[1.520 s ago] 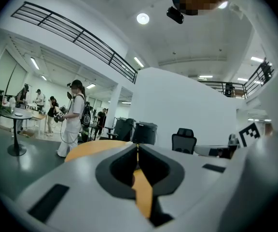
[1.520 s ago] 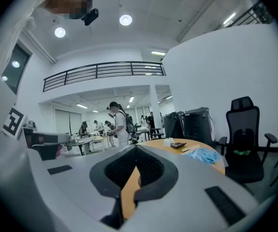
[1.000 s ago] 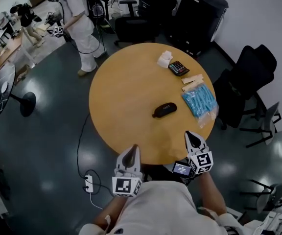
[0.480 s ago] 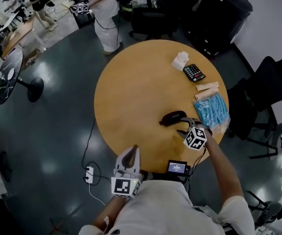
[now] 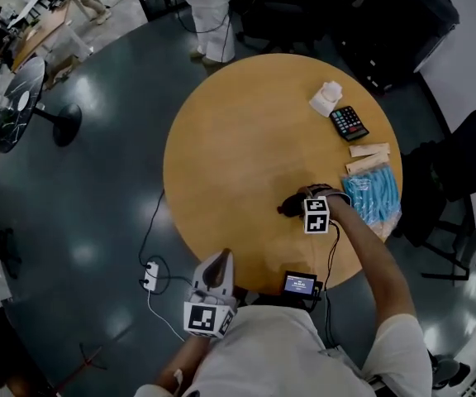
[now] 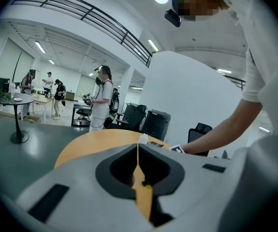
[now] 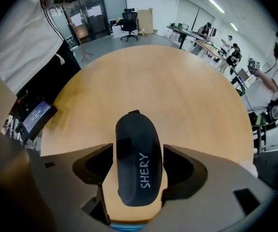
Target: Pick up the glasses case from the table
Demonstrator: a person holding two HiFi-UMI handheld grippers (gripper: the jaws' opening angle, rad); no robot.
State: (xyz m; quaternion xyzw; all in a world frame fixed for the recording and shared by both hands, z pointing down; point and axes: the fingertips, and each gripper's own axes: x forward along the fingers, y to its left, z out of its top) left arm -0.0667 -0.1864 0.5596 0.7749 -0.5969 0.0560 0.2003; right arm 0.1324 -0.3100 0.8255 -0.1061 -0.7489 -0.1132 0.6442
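Observation:
The black glasses case (image 7: 139,166), lettered "SHERY", lies flat on the round wooden table (image 5: 221,155). My right gripper (image 7: 138,151) points straight down over it, and its jaws are opening with the case lengthwise between them, a jaw close on each side. In the head view the right gripper (image 5: 304,198) and its marker cube cover most of the case (image 5: 288,208). My left gripper (image 5: 218,265) hangs off the table's near edge, apart from the case. Seen in its own view, the left gripper (image 6: 138,151) has its jaws together with nothing between them.
A calculator (image 5: 349,123), a white packet (image 5: 326,98), wooden sticks (image 5: 368,150) and a blue bag (image 5: 372,197) lie on the table's right side. A small screen (image 5: 300,284) sits at the near edge. Black chairs, a standing person (image 5: 213,7) and a floor fan (image 5: 19,106) surround the table.
My right gripper went from the near table edge out over the table, turned downward and came down astride the case with its jaws spread. The left gripper sank a little.

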